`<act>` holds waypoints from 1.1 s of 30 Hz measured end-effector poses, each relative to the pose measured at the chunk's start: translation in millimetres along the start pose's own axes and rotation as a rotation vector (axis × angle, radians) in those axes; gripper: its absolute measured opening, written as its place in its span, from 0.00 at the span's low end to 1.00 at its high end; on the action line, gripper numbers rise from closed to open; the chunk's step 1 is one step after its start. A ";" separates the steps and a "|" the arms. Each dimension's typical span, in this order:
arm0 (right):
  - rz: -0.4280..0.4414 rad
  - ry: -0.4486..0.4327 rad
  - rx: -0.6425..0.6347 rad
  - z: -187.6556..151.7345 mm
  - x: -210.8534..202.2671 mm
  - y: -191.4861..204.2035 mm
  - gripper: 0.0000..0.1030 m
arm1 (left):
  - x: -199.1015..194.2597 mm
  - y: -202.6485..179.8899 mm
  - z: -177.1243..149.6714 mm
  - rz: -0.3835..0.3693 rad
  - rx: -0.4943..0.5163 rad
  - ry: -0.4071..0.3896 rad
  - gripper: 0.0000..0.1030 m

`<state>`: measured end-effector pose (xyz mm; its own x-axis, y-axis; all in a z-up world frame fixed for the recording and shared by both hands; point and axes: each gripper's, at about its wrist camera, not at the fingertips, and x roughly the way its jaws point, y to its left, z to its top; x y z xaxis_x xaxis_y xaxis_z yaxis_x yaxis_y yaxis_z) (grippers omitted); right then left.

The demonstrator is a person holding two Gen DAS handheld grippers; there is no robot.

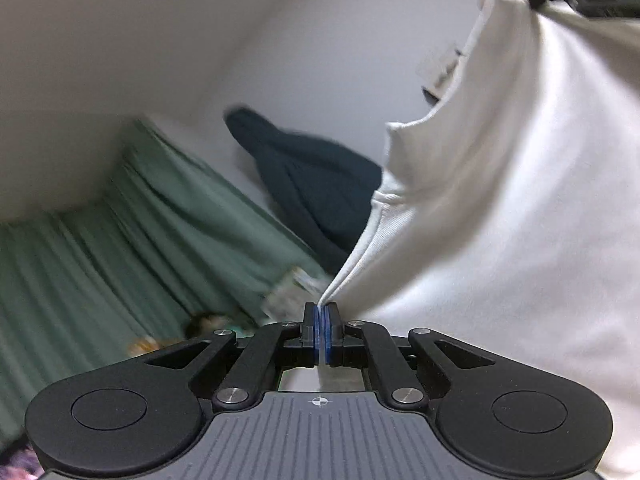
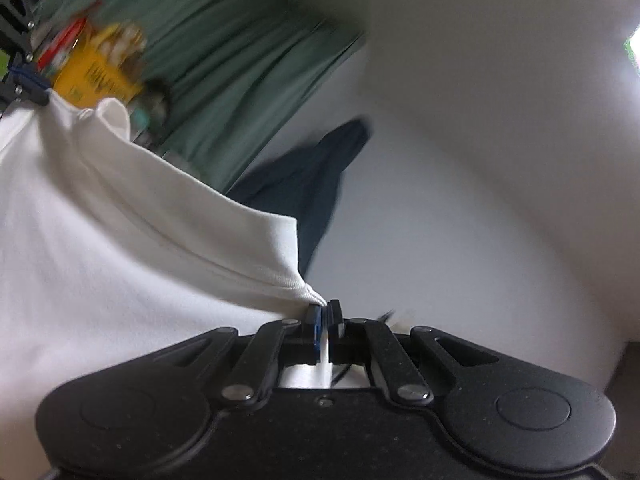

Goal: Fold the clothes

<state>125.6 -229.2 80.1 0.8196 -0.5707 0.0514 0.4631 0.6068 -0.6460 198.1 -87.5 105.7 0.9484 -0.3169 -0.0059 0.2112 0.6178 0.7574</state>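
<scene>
Both grippers clamped on the white shirt [image 1: 500,200]: left gripper [image 1: 321,310] pinches a ribbed edge, right gripper [image 2: 323,306] another. Cloth hangs slack toward two o'clock in the left view; soft, light, best held at the hems.

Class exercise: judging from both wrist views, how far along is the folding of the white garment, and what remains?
Done: the left hand-held gripper and the right hand-held gripper are each shut on an edge of the white garment. In hand: it is stretched between them, lifted, with no fold visible. Left: laying it flat and making every fold. The dark garment lies crumpled and untouched beside the green curtain.
</scene>
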 end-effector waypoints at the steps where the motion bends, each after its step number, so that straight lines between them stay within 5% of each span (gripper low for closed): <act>1: 0.023 0.022 -0.005 -3.4 16.8 10.9 0.03 | 26.4 -6.6 -0.9 -0.016 0.001 0.026 0.03; 5: 0.133 0.103 -0.048 -7.1 92.5 39.0 0.03 | 121.6 -35.3 -14.9 -0.063 0.048 0.132 0.02; 10: 0.265 0.319 -0.003 -22.3 194.8 86.7 0.03 | 211.3 -79.1 -24.1 -0.131 0.083 0.292 0.02; 16: 0.358 0.493 0.073 -59.0 248.2 138.3 0.03 | 241.9 -133.5 -52.9 -0.210 0.133 0.439 0.02; 22: 0.438 0.545 0.254 -85.5 247.4 117.4 0.07 | 239.1 -148.6 -71.0 -0.252 0.075 0.492 0.02; 23: 0.447 0.556 0.298 -85.0 247.6 102.8 0.21 | 242.4 -145.9 -70.5 -0.257 0.072 0.497 0.03; 24: 0.455 0.567 0.341 -84.4 247.9 88.1 0.46 | 244.0 -142.6 -68.6 -0.266 0.077 0.505 0.03; 25: 0.464 0.578 0.385 -83.8 248.1 73.5 0.56 | 243.6 -139.6 -66.4 -0.276 0.083 0.514 0.06; 27: 0.506 0.571 0.516 -91.9 235.0 31.5 0.59 | 246.1 -123.3 -60.3 -0.278 0.073 0.525 0.24; 30: 0.527 0.545 0.637 -110.2 204.2 -28.9 0.59 | 226.4 -94.2 -55.9 -0.229 -0.019 0.506 0.96; 33: 0.542 0.565 0.736 -135.8 166.5 -71.1 0.58 | 187.8 -64.3 -54.1 -0.217 -0.162 0.502 0.97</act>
<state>183.3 -442.5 31.2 0.7895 -0.1842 -0.5855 0.3288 0.9324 0.1501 375.4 -147.9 20.6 0.8668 -0.0929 -0.4898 0.4102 0.6914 0.5947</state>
